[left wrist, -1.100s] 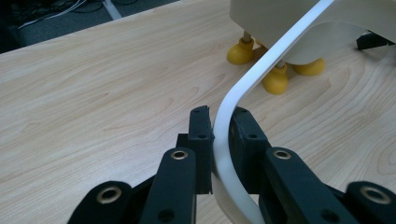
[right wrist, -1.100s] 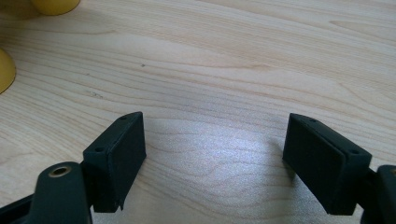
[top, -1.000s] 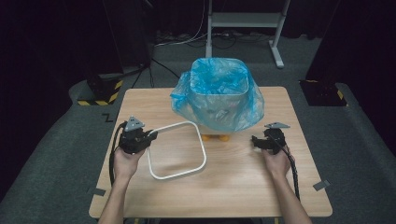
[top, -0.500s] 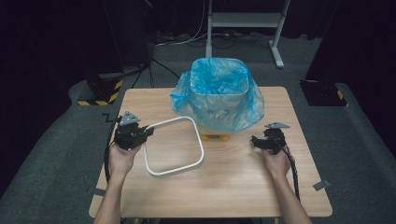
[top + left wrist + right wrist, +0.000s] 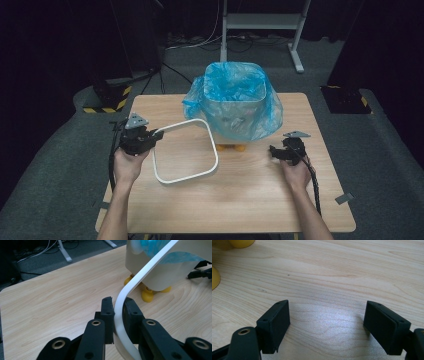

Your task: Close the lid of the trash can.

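Observation:
A white rounded-square ring (image 5: 192,175) is held at its left corner by my left gripper (image 5: 159,134), which is shut on it. In the left gripper view the ring (image 5: 147,267) runs up between the two jaws of the left gripper (image 5: 119,303) toward the bin. The white bin (image 5: 235,110), lined with a blue bag, stands on yellow feet (image 5: 230,147) at the table's far middle. My right gripper (image 5: 272,150) rests low at the right of the bin, and in the right gripper view it (image 5: 327,303) stands open over bare wood.
The wooden table (image 5: 225,210) has free room in front of the bin. The bin's wall (image 5: 160,277) and a yellow foot (image 5: 147,293) lie close behind the ring. A black-and-yellow striped base (image 5: 107,102) and a white stand (image 5: 260,22) sit on the floor beyond.
My left gripper has risen and drifted a little left with the ring in it, lifting the ring's held side. The right gripper has stayed where it was.

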### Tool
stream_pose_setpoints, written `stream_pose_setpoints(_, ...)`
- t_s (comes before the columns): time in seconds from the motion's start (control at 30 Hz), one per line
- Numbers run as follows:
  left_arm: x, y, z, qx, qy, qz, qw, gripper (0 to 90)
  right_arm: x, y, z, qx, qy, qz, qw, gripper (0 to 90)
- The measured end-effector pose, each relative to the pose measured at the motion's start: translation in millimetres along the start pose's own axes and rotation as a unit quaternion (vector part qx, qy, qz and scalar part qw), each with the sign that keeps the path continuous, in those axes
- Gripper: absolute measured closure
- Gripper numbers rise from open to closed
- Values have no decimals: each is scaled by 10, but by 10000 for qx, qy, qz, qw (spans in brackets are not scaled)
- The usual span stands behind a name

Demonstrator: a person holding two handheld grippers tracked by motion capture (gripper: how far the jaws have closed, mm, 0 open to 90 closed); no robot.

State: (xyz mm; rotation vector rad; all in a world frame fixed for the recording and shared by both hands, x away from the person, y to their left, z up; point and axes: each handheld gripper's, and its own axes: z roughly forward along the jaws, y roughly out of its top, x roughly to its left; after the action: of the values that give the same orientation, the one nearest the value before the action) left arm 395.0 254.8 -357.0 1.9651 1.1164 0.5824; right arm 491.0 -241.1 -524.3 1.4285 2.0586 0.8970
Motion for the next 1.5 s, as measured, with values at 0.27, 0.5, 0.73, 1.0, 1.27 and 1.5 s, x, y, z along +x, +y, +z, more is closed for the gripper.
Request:
stream_pose_setpoints(0.27,29,117,-74,-81,18,6,10000,801,0,0,0,0,2,2,10000,211)
stream_pose_setpoints(0.5,55,248,-132,-149,27,42,9999,801,0,0,0,-1,3,1,10000,211)
stream_pose_setpoints(0.73,73,359,-192,-179,63,73,9998,801,0,0,0,0,3,1,10000,211)
stream_pose_setpoints(1.0,159,438,-219,-227,32,4,9997,801,0,0,0,-1,3,2,10000,211)
stream_pose_setpoints(1.27,267,503,-258,-261,88,-31,9996,801,0,0,0,0,5,3,10000,211)
stream_pose_setpoints(1.5,326,584,-324,-289,156,-38,9995,801,0,0,0,0,5,4,10000,211)
